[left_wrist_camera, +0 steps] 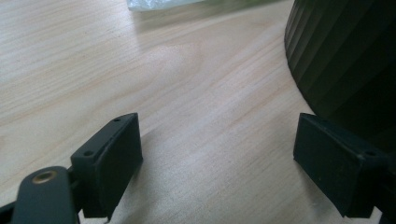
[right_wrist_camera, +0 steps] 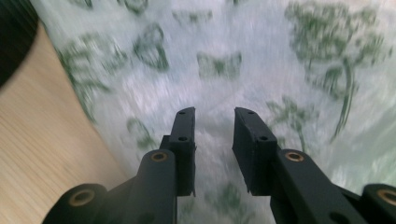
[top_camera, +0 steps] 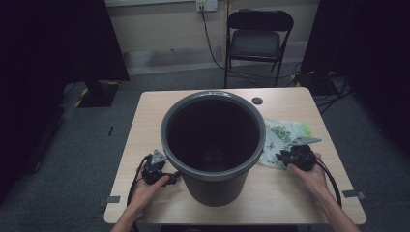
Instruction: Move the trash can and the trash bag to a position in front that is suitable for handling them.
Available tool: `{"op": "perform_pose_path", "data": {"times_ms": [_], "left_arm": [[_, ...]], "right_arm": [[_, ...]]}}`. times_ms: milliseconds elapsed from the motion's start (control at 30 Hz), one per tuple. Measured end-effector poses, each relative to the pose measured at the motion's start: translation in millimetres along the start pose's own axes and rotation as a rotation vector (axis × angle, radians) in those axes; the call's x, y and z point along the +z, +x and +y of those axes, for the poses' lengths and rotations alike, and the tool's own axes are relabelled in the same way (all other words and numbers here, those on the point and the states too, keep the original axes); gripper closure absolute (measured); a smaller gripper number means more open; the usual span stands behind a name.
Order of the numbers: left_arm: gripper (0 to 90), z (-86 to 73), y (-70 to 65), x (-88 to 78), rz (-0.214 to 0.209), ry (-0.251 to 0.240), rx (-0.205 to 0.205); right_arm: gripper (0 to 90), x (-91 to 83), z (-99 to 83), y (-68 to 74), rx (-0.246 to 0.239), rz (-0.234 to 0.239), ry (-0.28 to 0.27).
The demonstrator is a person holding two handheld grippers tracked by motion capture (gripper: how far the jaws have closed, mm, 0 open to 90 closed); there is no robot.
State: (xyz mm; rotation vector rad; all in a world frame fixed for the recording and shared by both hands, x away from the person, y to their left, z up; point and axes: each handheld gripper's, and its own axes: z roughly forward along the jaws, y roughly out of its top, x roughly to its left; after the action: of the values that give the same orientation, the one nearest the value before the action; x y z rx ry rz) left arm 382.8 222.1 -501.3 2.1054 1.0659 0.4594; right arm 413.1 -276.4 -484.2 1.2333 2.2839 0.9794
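A large dark grey ribbed bin (top_camera: pixel 215 188) stands upright in the middle of the wooden table (top_camera: pixel 290 193). A clear plastic bag with a green leaf print (top_camera: pixel 280 133) lies flat to the right of it. My left gripper (top_camera: pixel 174 176) rests low on the table by the bin's left base, jaws wide open with nothing between them (left_wrist_camera: pixel 217 149); the bin's wall (left_wrist_camera: pixel 345 56) is just beyond the right jaw. My right gripper (top_camera: pixel 283 157) hovers over the bag's near edge. Its jaws (right_wrist_camera: pixel 214 121) stand a narrow gap apart above the bag (right_wrist_camera: pixel 261 60), which looks blurred.
A folding chair (top_camera: pixel 258 38) stands behind the table, with cables on the floor around it. A round hole (top_camera: pixel 257 101) sits near the table's far edge. Bare wood lies in front of the bin and at the left.
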Motion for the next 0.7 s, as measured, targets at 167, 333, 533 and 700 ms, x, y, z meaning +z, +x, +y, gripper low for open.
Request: {"op": "perform_pose_path", "data": {"times_ms": [167, 333, 533, 700], "left_arm": [[14.7, 0.0, 0.1, 0.0, -0.001, 0.0, 0.0], [14.5, 0.6, 1.1, 0.7, -0.003, -0.003, 0.005], [14.5, 1.1, 1.7, 1.4, -0.002, -0.003, 0.003], [14.5, 1.6, 1.9, 1.8, 0.001, -0.003, 0.001]], "right_arm": [[69.5, -4.2, -11.4, 9.4, -0.016, 0.004, 0.018], [69.3, -16.7, -24.2, 35.2, -0.044, 0.06, 0.014], [69.4, -24.7, -30.4, 64.6, -0.072, 0.159, 0.032], [68.3, -24.8, -23.5, 85.3, -0.134, 0.179, 0.028]]}}
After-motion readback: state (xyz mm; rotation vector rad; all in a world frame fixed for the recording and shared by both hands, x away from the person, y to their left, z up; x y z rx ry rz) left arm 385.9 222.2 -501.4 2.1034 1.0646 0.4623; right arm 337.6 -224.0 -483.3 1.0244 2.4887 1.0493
